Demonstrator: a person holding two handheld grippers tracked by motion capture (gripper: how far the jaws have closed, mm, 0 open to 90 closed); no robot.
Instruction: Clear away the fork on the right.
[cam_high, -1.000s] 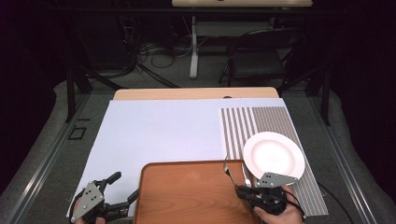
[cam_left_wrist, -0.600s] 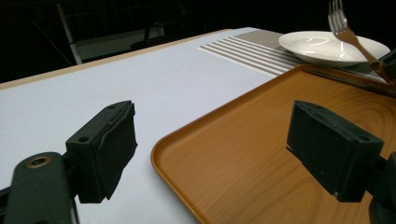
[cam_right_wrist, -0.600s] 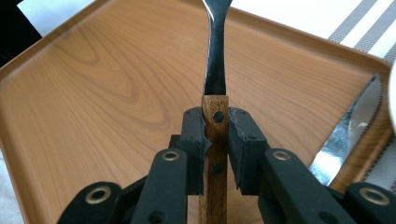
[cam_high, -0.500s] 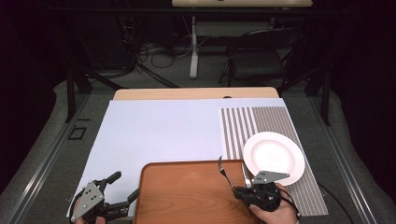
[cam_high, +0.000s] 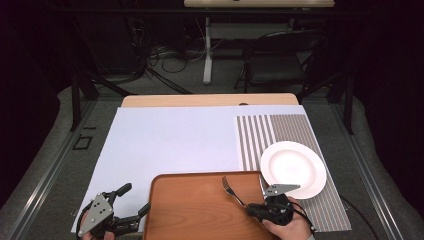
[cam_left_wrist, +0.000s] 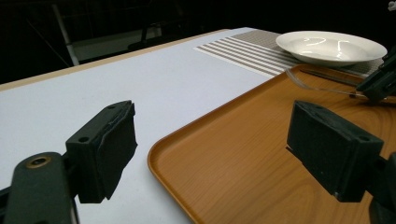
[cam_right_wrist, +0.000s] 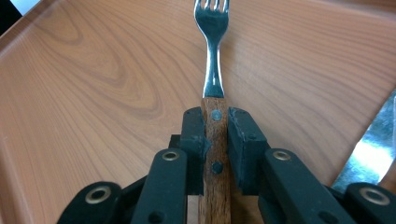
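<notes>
Wooden-handled fork is pinched in the right tongs low over the tray, probably for setting down, while the left tongs sit spread beside it.

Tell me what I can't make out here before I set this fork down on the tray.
- Fork: right gripper view, tine tips cut off by the top edge; handle end hidden between the right gripper pads.
- Fork height above the tray: high view, too small to tell whether it touches.
- Shiny blade-like thing: right gripper view, cut by the right edge, blurred.
- Tray's near edge: high view, cut by the bottom edge.
- Left gripper: open, holding nothing.
</notes>
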